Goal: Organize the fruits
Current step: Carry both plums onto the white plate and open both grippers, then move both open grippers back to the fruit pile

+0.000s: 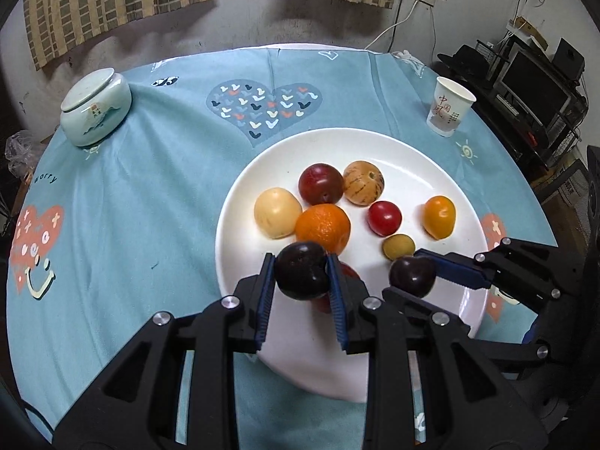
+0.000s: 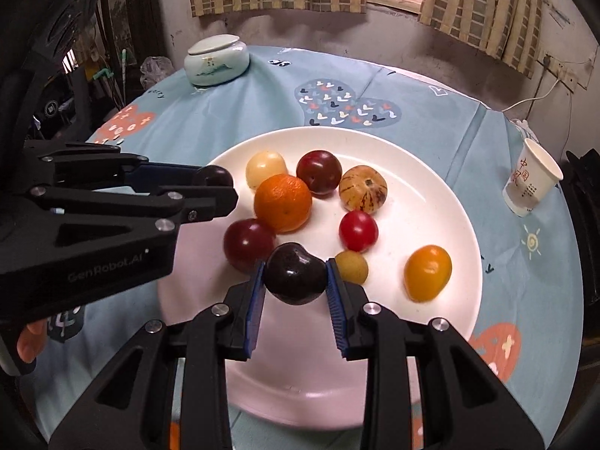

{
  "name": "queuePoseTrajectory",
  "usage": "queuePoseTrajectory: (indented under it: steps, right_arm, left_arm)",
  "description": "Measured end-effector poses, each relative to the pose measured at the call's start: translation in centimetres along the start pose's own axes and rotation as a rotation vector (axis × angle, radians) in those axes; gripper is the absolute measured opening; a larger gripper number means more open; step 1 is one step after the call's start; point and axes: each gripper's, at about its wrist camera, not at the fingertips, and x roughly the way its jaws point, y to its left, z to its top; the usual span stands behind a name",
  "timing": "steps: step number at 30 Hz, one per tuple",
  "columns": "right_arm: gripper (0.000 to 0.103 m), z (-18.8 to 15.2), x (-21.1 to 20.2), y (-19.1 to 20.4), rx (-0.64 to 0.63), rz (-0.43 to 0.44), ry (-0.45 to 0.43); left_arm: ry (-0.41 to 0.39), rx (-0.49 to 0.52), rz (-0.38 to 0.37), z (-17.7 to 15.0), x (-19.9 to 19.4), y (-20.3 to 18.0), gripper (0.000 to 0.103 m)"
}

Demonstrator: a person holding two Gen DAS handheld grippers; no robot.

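A white plate (image 1: 431,165) (image 2: 442,195) holds several fruits: an orange (image 1: 323,228) (image 2: 282,202), a dark red plum (image 1: 321,183) (image 2: 319,171), a pale yellow fruit (image 1: 277,212) (image 2: 266,167), a striped fruit (image 1: 363,183) (image 2: 363,188), a red tomato (image 1: 384,218) (image 2: 358,230), an orange tomato (image 1: 439,216) (image 2: 427,273) and a small green fruit (image 1: 398,246) (image 2: 352,265). My left gripper (image 1: 302,275) (image 2: 215,183) is shut on a dark plum (image 1: 302,275) (image 2: 212,176) above the plate's near side. My right gripper (image 2: 295,278) (image 1: 416,275) is shut on another dark plum (image 2: 295,278) (image 1: 412,275) beside it.
A lidded ceramic jar (image 1: 95,107) (image 2: 216,59) stands at the table's far left and a paper cup (image 1: 450,110) (image 2: 530,183) at the right. Another red plum (image 2: 248,244) lies on the plate under the left gripper. A blue patterned cloth (image 1: 131,206) covers the round table.
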Motion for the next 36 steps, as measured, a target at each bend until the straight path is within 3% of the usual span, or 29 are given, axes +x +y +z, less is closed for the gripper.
queuePoseTrajectory:
  steps: [4,5,6,7,9,14,16,17,19,21,28,36]
  right_arm:
    - [0.032,0.7,1.0,0.1,-0.020,-0.020,0.010]
    - [0.033,0.7,1.2,0.2,-0.031,-0.037,0.017]
    - [0.036,0.8,1.5,0.4,-0.048,-0.072,0.022]
    - [0.049,0.8,1.5,0.5,-0.058,-0.100,0.016]
    - [0.063,0.8,0.8,0.6,-0.069,-0.150,-0.039]
    - [0.063,0.9,-1.6,0.3,-0.083,-0.170,-0.105]
    - [0.064,0.8,-2.8,0.1,-0.074,-0.172,-0.118]
    - [0.065,0.7,-3.5,-0.1,-0.065,-0.175,-0.127]
    - [0.086,0.3,-4.6,-0.1,-0.050,-0.186,-0.139]
    - [0.100,-0.3,-5.8,0.3,-0.053,-0.201,-0.166]
    - [0.100,-3.6,-10.5,2.0,-0.073,-0.220,-0.194]
    - [0.100,-12.8,-15.9,3.9,-0.008,-0.173,-0.194]
  left_arm:
    - [0.013,-0.009,-0.003,0.5,0.7,0.4,0.030]
    - [0.020,-0.010,-0.002,0.6,0.9,0.5,0.044]
    - [0.027,-0.014,-0.004,0.8,1.0,0.5,0.065]
    - [0.015,-0.021,-0.001,0.9,0.8,0.6,0.069]
    - [-0.018,-0.023,0.009,1.2,0.1,0.6,0.069]
    - [-0.053,-0.050,-0.009,1.5,-2.2,1.1,0.069]
    - [-0.074,-0.060,-0.009,1.2,-3.5,1.1,0.078]
    - [-0.083,-0.066,-0.006,1.0,-3.9,1.0,0.088]
    - [-0.103,-0.076,-0.001,0.4,-4.8,0.7,0.091]
    - [-0.094,-0.067,-0.012,-0.3,-5.3,0.0,0.091]
    - [-0.114,-0.067,-0.038,-4.5,-9.2,-1.5,0.094]
    - [-0.162,-0.038,0.042,-15.4,-13.0,-2.9,0.099]
